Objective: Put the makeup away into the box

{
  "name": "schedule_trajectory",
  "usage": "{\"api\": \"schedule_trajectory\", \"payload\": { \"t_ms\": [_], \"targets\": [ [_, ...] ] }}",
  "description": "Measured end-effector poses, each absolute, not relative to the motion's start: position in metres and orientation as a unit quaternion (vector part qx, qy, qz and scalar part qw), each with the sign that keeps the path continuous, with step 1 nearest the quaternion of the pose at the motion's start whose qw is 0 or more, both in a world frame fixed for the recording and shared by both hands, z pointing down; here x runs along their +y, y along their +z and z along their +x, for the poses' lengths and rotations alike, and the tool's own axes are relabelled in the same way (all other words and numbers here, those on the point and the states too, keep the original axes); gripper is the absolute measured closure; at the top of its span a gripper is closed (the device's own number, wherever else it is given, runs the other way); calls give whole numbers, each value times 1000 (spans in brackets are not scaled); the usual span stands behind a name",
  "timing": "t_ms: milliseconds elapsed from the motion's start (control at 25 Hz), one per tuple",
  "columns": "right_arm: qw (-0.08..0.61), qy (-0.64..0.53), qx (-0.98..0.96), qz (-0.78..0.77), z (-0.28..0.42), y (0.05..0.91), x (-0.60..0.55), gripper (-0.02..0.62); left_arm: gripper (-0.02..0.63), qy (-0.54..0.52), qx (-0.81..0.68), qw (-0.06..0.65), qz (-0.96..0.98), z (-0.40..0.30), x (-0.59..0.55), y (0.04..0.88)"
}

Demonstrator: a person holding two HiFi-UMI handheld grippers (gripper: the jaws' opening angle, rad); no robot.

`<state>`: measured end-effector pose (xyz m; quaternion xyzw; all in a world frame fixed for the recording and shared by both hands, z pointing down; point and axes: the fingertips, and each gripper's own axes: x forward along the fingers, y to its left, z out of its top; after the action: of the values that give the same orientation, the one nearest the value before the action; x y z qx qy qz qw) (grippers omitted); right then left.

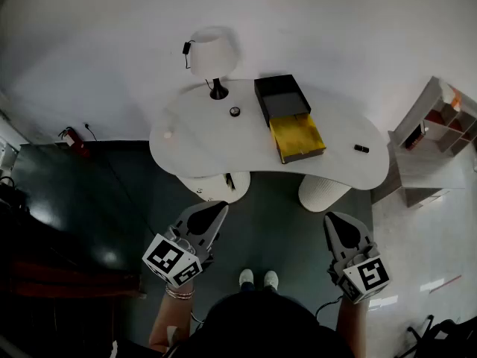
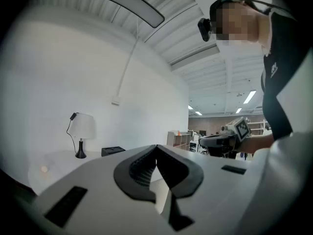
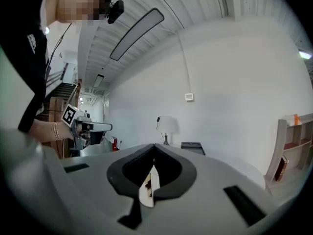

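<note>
Currently both tools are clenched with nothing between the jaws. The left gripper [image 1: 220, 206] is held level at the person's left, and in the left gripper view its dark pads meet tip to tip. The right gripper [image 1: 334, 217] is at the person's right, tipped slightly down, its pads likewise pressed together. The two are well apart over a dark floor [image 1: 276, 222]. Both stop short of the near edge of the white kidney-shaped table [image 1: 201, 151] and point toward it.

On the table, well beyond both tools, sits the black rectangular box [image 1: 281, 94], nearer the right gripper's line than the left's. Its long axis runs from the far edge toward the person. Its yellow drawer [image 1: 297, 136] is pulled out toward the near edge, angled a little to the right.

The makeup lies loose around the box:
- A small black round pot [image 1: 235, 111] is just left of the box, ahead of the left gripper.
- A small black oblong piece [image 1: 361, 148] is well right of the drawer, ahead and to the right of the right gripper, with its long axis running across the head view.
- A tiny pale round item [image 1: 168, 135] is near the table's left end.

A white-shaded table lamp [image 1: 214, 54] stands behind the pot. A pale open shelf unit [image 1: 436, 118] stands to the right of the table.
</note>
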<state>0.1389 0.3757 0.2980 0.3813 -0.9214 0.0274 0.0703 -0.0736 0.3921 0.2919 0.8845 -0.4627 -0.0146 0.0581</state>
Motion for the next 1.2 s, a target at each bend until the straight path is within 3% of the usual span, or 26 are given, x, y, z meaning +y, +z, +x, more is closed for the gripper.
{"api": "schedule_trajectory", "payload": {
  "t_ms": [1200],
  "targets": [
    [64,38,-917,393,123,294,398,577,589,-11,-408,95,908,-67,409,312]
  ]
}}
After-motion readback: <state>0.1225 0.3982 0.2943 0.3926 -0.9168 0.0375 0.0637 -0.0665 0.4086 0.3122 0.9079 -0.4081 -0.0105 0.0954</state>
